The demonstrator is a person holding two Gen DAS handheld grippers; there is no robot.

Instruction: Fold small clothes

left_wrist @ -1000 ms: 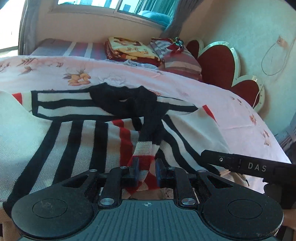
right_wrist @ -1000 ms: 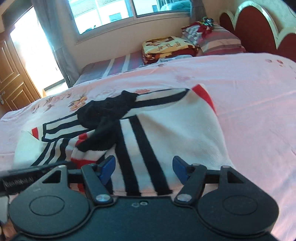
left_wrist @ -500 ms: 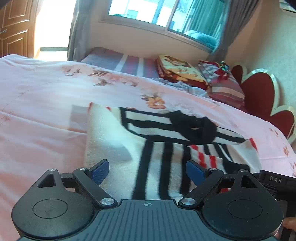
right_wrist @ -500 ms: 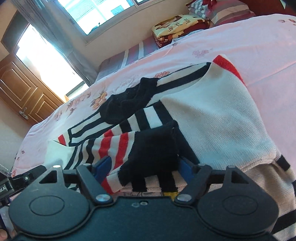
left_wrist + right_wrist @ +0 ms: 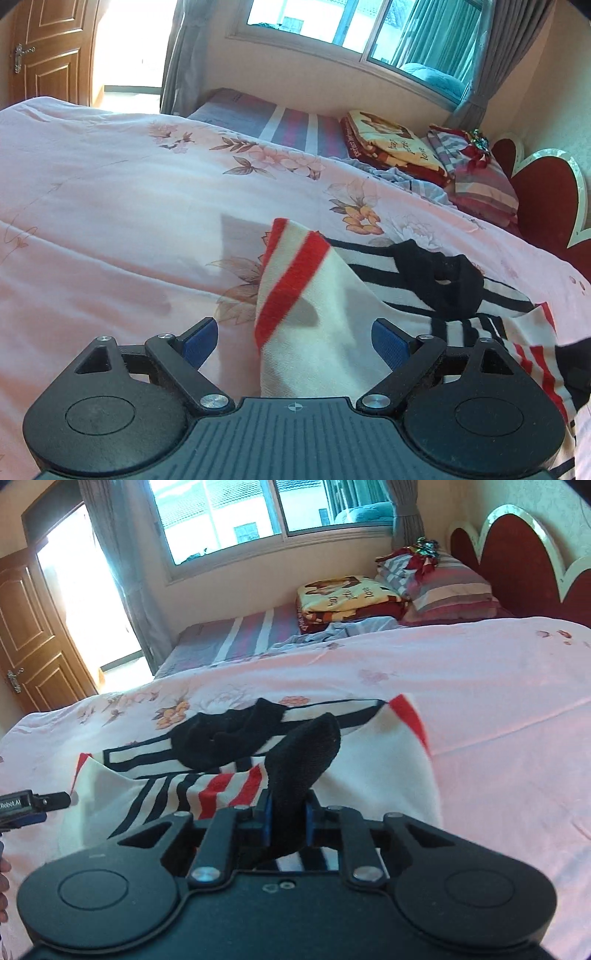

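Left wrist view first: the left hand-held gripper [image 5: 294, 338] has its blue pads spread wide, gripping nothing. Straight ahead between those pads a white fold of the striped sweater [image 5: 314, 332] rises up, two red bands across it, and beyond it, forward and to the right, the black collar [image 5: 439, 280] lies bunched on the black-striped body. Everything rests on the pink floral bed [image 5: 110, 221].

Over to the right wrist view: the right hand-held gripper [image 5: 288, 818] is pinched narrow on a black sleeve cuff [image 5: 306, 749], which stands up just ahead of its fingers. Ahead and to the left, the red-and-white striped part of the sleeve trails across the body; far left, the tip of the other hand-held gripper pokes into view. Ahead to the right a white panel with a red corner lies flat.

Judging progress: early to middling. One side looks turned in, the sleeve is mid-carry and not yet laid down, the collar is rumpled, and the final crosswise folds remain undone.
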